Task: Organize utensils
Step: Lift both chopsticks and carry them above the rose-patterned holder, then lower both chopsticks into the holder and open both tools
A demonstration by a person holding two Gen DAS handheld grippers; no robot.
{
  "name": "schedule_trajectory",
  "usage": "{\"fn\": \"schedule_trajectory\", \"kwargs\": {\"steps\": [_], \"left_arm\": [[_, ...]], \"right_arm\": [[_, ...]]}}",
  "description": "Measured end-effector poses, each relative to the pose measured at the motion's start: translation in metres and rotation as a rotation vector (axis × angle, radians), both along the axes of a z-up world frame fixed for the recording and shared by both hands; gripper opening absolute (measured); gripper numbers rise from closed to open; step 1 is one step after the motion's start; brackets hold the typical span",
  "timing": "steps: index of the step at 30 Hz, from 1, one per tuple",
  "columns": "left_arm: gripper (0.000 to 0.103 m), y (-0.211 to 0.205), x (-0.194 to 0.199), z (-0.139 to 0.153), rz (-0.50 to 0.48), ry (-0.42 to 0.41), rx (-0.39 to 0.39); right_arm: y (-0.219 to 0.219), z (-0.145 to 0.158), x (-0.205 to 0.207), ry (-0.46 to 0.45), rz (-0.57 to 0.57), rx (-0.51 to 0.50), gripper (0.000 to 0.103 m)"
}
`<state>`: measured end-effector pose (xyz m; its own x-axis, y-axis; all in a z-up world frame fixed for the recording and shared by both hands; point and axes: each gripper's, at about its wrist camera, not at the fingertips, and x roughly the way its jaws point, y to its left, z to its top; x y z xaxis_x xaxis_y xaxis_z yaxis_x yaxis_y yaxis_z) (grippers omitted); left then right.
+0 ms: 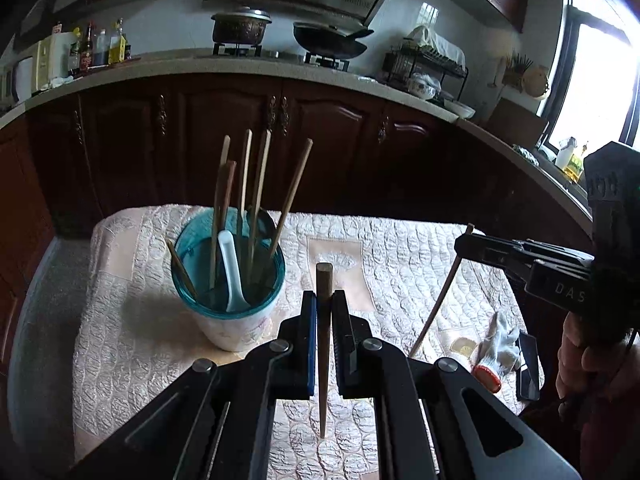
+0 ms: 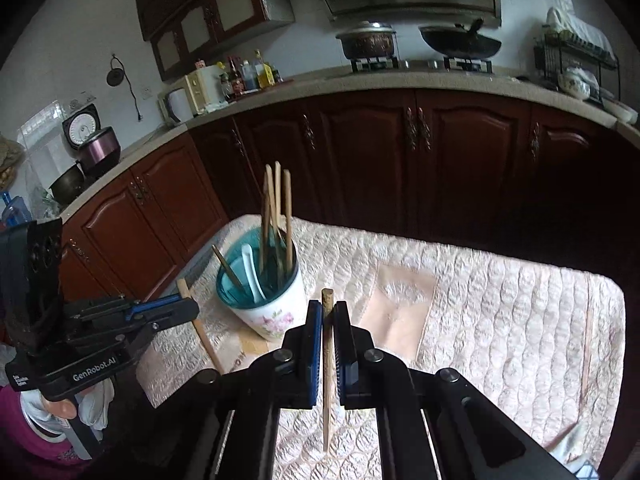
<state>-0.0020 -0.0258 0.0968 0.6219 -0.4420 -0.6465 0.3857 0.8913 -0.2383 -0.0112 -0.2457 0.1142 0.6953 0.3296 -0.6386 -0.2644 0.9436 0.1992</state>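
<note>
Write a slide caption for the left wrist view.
Left gripper clamps a dark chopstick upright beside the utensil cup on the quilted table.

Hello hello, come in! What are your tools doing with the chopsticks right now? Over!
Left tool shut on dark chopstick. Right tool shut on light chopstick. Cup ahead, already holding chopsticks and white spoon. Nothing blocking.

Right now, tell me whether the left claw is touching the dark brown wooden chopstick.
Touching. The left wrist view shows the left claw clamped on the dark brown wooden chopstick, no gap either side.
</note>
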Motion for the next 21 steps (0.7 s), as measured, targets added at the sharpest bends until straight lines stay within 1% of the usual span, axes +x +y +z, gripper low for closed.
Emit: {"fn": "schedule_trajectory", "kwargs": {"steps": [5,12,17,21], "left_arm": [[0.008,0.012,0.001,0.017,0.016,-0.025,-0.026],[0.007,0.041,0.006,0.057,0.067,-0.085,-0.062],[0.007,0.060,0.013,0.084,0.113,-0.147,-0.061],[0.007,0.072,0.023,0.098,0.151,-0.187,-0.050]], "right_arm": [[0.008,0.022,0.005,-0.040,0.014,-0.003,0.007],[0.025,0.054,0.015,-0.100,0.049,-0.006,0.007],[0.039,0.076,0.022,-0.138,0.074,-0.003,0.007],[0.051,0.094,0.030,-0.172,0.092,-0.004,0.007]]}}
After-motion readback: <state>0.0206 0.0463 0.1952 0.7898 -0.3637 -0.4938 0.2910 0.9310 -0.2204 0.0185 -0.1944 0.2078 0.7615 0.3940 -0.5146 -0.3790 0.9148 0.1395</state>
